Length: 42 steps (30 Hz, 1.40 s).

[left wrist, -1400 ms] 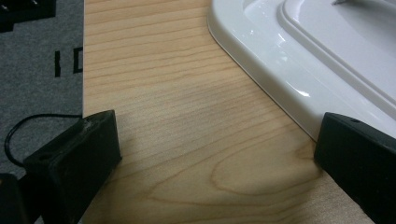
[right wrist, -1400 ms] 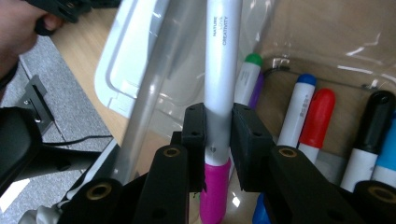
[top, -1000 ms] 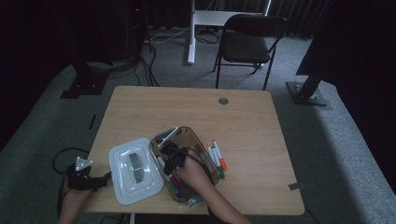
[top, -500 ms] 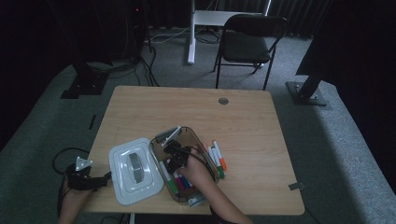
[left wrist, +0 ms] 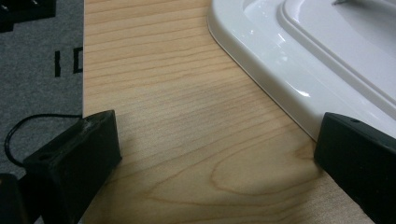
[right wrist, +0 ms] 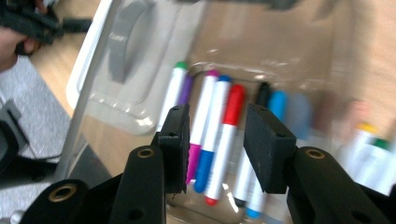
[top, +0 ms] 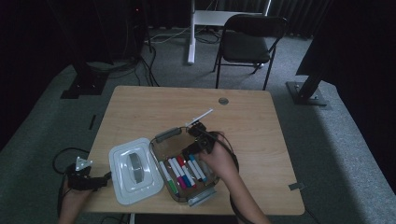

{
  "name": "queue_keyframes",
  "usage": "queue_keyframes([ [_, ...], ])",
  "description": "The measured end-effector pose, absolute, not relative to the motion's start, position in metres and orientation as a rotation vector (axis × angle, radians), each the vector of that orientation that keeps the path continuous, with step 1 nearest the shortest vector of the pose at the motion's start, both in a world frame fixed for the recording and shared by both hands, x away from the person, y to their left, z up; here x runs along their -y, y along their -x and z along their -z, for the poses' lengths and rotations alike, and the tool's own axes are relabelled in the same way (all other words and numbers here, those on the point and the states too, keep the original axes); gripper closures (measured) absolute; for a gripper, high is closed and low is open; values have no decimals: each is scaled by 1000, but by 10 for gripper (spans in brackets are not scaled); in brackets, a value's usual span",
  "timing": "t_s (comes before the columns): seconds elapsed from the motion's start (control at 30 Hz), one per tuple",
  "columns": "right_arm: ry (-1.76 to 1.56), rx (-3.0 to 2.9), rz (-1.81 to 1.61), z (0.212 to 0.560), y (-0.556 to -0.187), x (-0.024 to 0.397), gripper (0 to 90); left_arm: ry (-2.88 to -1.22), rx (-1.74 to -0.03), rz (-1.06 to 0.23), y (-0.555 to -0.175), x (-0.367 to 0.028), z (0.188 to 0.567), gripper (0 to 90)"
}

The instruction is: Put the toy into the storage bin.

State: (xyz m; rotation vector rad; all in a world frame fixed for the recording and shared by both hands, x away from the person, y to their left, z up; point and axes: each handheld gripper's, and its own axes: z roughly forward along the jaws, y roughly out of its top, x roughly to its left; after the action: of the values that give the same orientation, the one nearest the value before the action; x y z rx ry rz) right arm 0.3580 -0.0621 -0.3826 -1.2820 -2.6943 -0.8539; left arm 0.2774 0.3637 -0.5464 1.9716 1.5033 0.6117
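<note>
Above the clear box [top: 187, 175], the right gripper [top: 200, 142] is hovering, jaws just opening, empty. Markers [top: 183, 171] are lying inside; one marker [top: 200, 116] is waiting at 12 o'clock. Left gripper [left wrist: 210, 154] is resting spread beside the lid [top: 133, 169].

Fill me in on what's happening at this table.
A person is putting markers into a clear plastic box. The right tongs hang above the box; their jaws have just been opening and nothing is between them. One white marker lies on the table beyond the box. The left tongs rest open at the table's edge beside the white lid, gripping nothing.
</note>
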Motion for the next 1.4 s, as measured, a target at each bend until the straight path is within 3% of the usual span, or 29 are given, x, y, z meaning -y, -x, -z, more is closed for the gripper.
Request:
queue_keyframes([
  [0.23, 1450, 2670, 870, 378, -372, 113, 604, -1970, -1505, -611, -277, -364, 546, 8],
  [0.6, 1601, 2643, 766, 421, -388, 160, 609, -1972, -1504, -610, -277, -364, 546, 8],
  [1.03, 1647, 2621, 777, 470, -401, 165, 623, -1972, -1504, -611, -277, -364, 546, 8],
  [1.4, 1676, 2629, 684, 499, -410, 154, 692, -1972, -1504, -610, -277, -364, 546, 8],
])
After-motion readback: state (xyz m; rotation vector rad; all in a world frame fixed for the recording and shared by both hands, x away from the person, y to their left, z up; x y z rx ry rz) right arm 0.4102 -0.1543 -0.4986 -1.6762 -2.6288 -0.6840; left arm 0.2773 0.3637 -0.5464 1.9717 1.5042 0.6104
